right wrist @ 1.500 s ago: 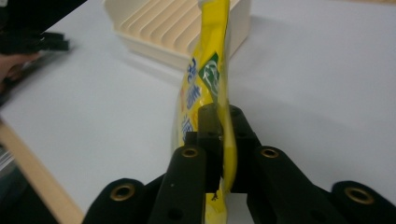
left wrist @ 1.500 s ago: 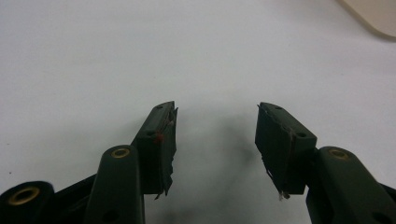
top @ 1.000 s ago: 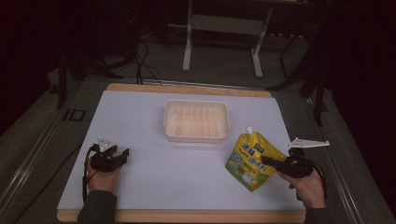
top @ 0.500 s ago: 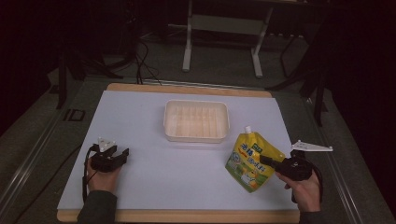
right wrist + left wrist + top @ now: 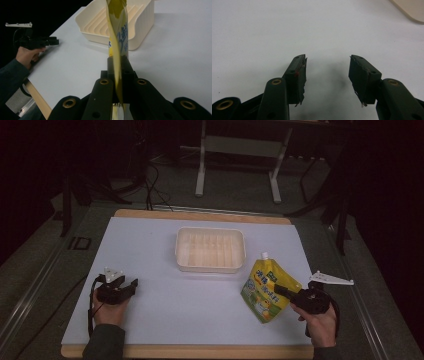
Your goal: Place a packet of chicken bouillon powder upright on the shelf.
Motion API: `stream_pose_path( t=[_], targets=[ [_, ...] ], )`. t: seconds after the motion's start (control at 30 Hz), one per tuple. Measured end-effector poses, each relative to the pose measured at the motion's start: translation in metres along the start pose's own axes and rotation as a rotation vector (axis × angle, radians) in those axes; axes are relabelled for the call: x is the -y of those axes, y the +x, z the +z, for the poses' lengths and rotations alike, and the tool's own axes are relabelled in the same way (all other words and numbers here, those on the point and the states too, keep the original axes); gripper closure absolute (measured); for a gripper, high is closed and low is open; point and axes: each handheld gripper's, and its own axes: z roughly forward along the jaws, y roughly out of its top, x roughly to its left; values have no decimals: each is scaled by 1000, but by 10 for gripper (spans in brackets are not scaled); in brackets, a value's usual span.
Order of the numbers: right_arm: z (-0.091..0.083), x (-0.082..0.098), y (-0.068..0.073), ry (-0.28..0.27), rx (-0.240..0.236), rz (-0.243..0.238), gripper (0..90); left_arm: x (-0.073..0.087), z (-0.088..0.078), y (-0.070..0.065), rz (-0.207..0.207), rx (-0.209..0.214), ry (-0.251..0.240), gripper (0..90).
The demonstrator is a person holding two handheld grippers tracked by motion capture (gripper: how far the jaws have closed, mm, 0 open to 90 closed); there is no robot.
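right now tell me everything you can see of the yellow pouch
The yellow pouch is a soft, glossy spouted bag with blue lettering, green patches and a white cap at its top. The right gripper is shut on its thin edge. It sits toward the table's right, just right of the cream tray, apart from it.

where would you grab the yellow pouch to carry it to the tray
By its flat side edge, coming from the right, as the right gripper already does: its jaws are shut on the pouch seam. The film is thin and flat there, and the spout end points toward the tray.
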Motion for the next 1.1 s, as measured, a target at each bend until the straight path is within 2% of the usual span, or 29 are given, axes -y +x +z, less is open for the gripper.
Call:
stream_pose_path(
  t=[0.23, 0.43, 1.1],
  targets=[
    [3, -1, 2, -42, -1, 10, 900, 0, 0, 0, 0, -2, -1, 475],
    [6, -4, 7, -66, 6, -2, 900, 0, 0, 0, 0, -3, 0, 474],
    [15, -13, 18, -111, 0, -17, 900, 0, 0, 0, 1, -3, 0, 473]
  ],
)
